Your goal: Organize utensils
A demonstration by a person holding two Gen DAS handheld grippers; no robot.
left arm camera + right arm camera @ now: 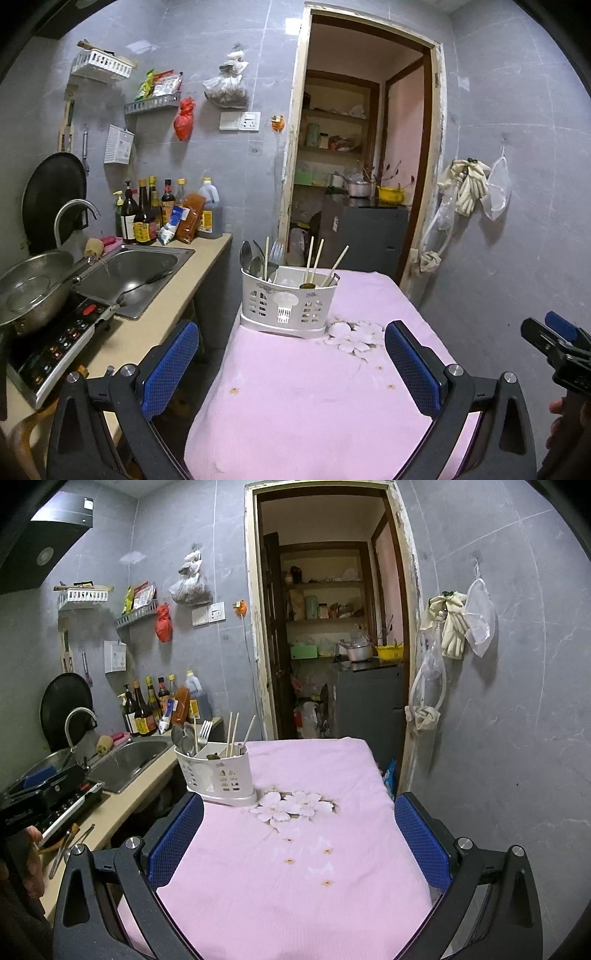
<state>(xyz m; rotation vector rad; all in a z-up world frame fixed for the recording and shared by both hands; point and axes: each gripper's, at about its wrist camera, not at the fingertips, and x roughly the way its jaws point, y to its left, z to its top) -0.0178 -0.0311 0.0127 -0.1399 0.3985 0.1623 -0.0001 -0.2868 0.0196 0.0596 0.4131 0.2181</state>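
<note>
A white slotted utensil holder (288, 306) (216, 777) stands on the pink cloth-covered table (303, 398) (295, 867), near its far left part. Spoons (248, 254) and a fork (276, 252) stand in its left compartment, chopsticks (316, 260) (232, 733) in the right one. My left gripper (291, 354) is open over the table's near end, short of the holder, with nothing between its blue pads. My right gripper (299, 830) is open too, held above the cloth to the holder's right. The right gripper also shows at the right edge of the left wrist view (557, 347).
A counter on the left carries a steel sink (133, 277) with a ladle in it, an induction cooker (55, 350) with a metal pot (29, 291), and sauce bottles (147, 218). More utensils (70, 843) lie on the counter's near edge. An open doorway (362, 166) lies behind the table.
</note>
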